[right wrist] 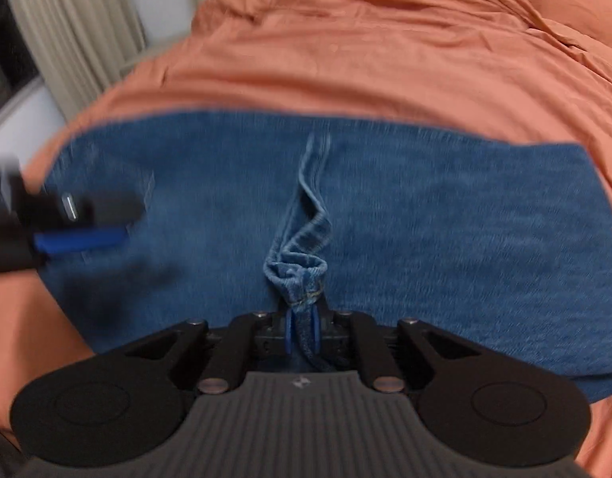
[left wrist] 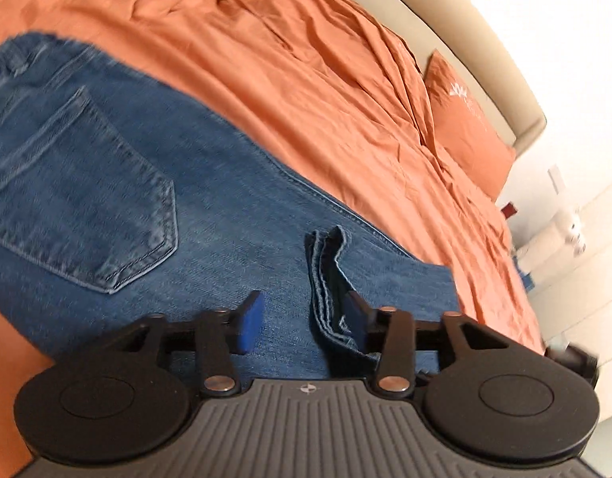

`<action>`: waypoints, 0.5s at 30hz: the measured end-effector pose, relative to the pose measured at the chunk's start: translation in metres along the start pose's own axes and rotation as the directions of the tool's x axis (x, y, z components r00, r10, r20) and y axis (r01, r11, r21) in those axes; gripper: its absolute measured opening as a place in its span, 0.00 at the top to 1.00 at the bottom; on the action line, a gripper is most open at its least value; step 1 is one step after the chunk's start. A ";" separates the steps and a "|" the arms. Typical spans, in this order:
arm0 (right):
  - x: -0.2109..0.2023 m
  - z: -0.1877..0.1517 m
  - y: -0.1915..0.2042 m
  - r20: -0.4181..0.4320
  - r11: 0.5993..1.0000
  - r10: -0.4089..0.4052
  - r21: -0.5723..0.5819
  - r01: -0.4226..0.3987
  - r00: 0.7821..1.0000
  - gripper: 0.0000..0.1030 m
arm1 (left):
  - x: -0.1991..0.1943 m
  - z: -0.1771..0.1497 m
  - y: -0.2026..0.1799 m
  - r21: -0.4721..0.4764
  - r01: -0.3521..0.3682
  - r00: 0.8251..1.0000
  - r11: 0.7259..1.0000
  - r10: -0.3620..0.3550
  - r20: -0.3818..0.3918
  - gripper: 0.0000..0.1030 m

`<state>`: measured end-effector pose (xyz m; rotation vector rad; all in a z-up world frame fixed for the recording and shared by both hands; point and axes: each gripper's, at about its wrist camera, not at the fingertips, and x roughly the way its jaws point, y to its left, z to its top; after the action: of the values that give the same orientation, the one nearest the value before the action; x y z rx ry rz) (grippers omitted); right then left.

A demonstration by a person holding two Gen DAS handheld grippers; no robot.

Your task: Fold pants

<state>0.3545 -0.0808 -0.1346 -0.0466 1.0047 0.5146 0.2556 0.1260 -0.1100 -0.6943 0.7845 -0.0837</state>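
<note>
Blue denim pants (left wrist: 154, 215) lie folded on an orange bed, back pocket (left wrist: 79, 195) facing up in the left wrist view. My left gripper (left wrist: 302, 318) is open just above the denim; a bunched leg hem (left wrist: 326, 279) lies against its right finger. In the right wrist view the pants (right wrist: 445, 215) spread across the middle. My right gripper (right wrist: 302, 330) is shut on the bunched leg hem (right wrist: 298, 275), which rises in a ridge ahead of it. The left gripper (right wrist: 79, 235) shows blurred at the left of this view.
The orange bedspread (left wrist: 306, 79) covers the bed around the pants. An orange pillow (left wrist: 465, 131) leans on a beige headboard (left wrist: 485, 40) at the right. Pale curtains (right wrist: 67, 20) hang beyond the bed's far left edge.
</note>
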 end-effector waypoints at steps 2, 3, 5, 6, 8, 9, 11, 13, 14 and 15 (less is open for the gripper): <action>-0.001 -0.004 0.003 0.004 1.000 0.005 0.001 -0.005 1.000 0.81 | 0.008 0.001 0.009 -0.048 0.019 1.000 0.999 -0.020 -0.020 0.46; -0.002 -0.003 0.004 -0.002 1.000 0.026 0.010 -0.026 1.000 0.76 | 0.011 0.001 0.011 -0.065 0.028 0.999 0.998 -0.030 -0.032 0.46; -0.006 -0.001 0.003 -0.021 0.995 0.092 0.033 -0.091 0.996 0.64 | 0.020 0.004 0.011 -0.073 0.042 0.997 0.996 -0.046 -0.055 0.44; -0.009 -0.001 0.004 -0.029 0.993 0.117 0.037 -0.116 0.993 0.64 | 0.025 0.007 0.009 -0.071 0.049 0.997 0.996 -0.054 -0.063 0.42; -0.020 0.002 0.003 -0.021 0.992 0.127 0.018 -0.126 0.992 0.66 | 0.032 0.011 0.006 -0.069 0.060 0.995 0.996 -0.066 -0.077 0.40; -0.025 0.005 -0.002 -0.007 0.993 0.120 0.015 -0.120 0.993 0.66 | 0.038 0.014 0.005 -0.068 0.063 0.994 0.996 -0.069 -0.084 0.37; -0.038 0.008 -0.017 0.028 0.995 0.097 0.027 -0.098 0.995 0.66 | 0.055 0.018 0.004 -0.074 0.064 0.992 0.995 -0.071 -0.101 0.36; -0.049 0.012 -0.038 0.063 0.998 0.039 0.039 -0.041 0.997 0.66 | 0.074 0.020 0.004 -0.078 0.065 0.989 0.995 -0.075 -0.126 0.35; -0.053 0.012 -0.051 0.075 0.999 0.002 0.047 -0.006 0.997 0.66 | 0.083 0.020 0.005 -0.082 0.061 0.988 0.995 -0.072 -0.135 0.35; -0.058 0.011 -0.064 0.086 0.998 -0.031 0.056 0.026 0.996 0.66 | 0.091 0.020 0.006 -0.085 0.060 0.988 0.995 -0.071 -0.140 0.35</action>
<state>0.3659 -0.1568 -0.0936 0.0098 0.9314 0.4591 0.3331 0.1126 -0.1604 -0.7970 0.9065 -0.1636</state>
